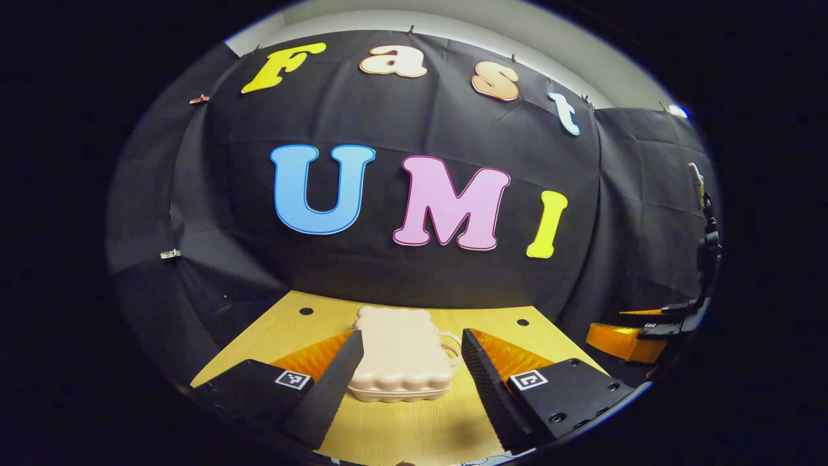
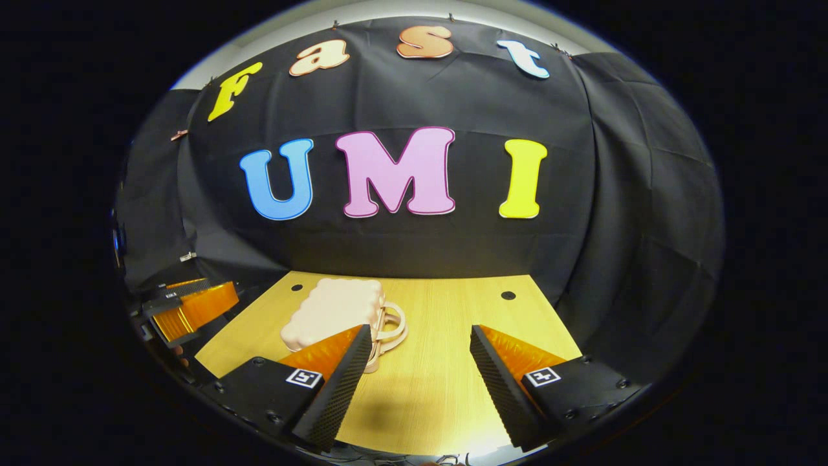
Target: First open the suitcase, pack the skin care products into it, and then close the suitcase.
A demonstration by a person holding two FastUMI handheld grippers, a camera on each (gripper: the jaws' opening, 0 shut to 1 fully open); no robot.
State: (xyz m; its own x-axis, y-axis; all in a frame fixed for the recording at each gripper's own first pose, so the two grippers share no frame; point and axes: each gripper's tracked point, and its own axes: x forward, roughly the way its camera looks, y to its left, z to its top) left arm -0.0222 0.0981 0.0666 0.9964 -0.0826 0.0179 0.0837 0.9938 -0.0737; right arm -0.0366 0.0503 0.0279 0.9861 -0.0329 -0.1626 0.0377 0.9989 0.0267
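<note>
A: Entry, largest first. Black cloth wall at 12 o'clock in both views, a pale strip of room wall above it. Below it the wooden surface (image 1: 414,433), light grain, with a dark round hole near each far corner.

B: Suitcase?

A: Pale pink suitcase (image 1: 401,353), scalloped edge, lid shut, lying flat on the surface. In the left gripper view it sits dead centre at 6 o'clock, between the fingers but touching neither. In the right gripper view it lies off at 8 o'clock, partly behind that tool's left finger, and its looped handles show plainly there.

B: Tools?

A: Left tool (image 1: 411,382): jaws spread wide, gripping nothing. Right tool (image 2: 420,378): jaws equally wide, bare surface between them. Each view also catches the other tool at its rim: 3 o'clock in the left gripper view, 9 o'clock in the right.
</note>
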